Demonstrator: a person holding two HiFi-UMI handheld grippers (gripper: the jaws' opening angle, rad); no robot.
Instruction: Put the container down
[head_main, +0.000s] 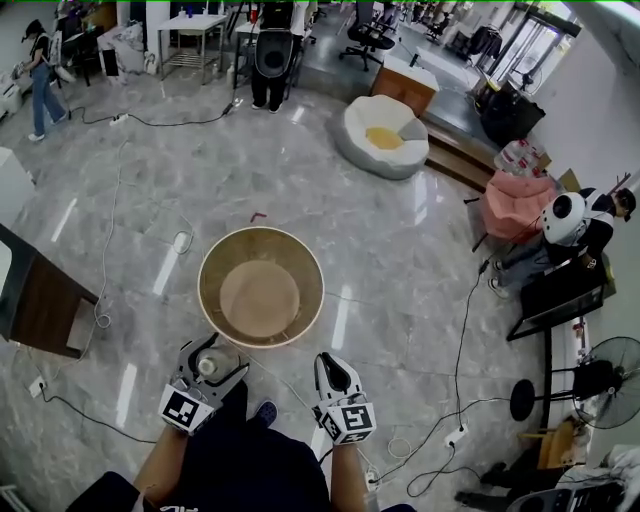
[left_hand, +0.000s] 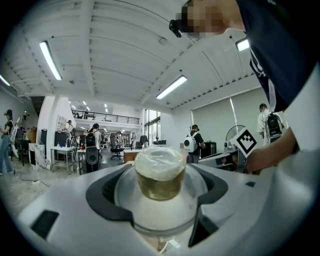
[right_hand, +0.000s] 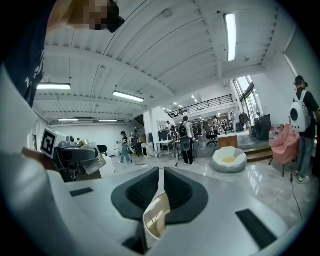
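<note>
The left gripper (head_main: 212, 352) holds the container (head_main: 208, 365), a small clear cup with amber contents and a whitish lid. In the left gripper view its jaws close on the container's (left_hand: 160, 172) two sides, and it stands upright between them. The container is held in the air above the floor (head_main: 400, 260), just beside the near rim of a big round tub (head_main: 312, 262), not over its opening. The right gripper (head_main: 333, 362) hangs near the same rim, to the right of the left one. In the right gripper view its jaws are pressed together, with a thin shiny strip (right_hand: 156, 220) caught in the seam. What the strip is I cannot tell.
</note>
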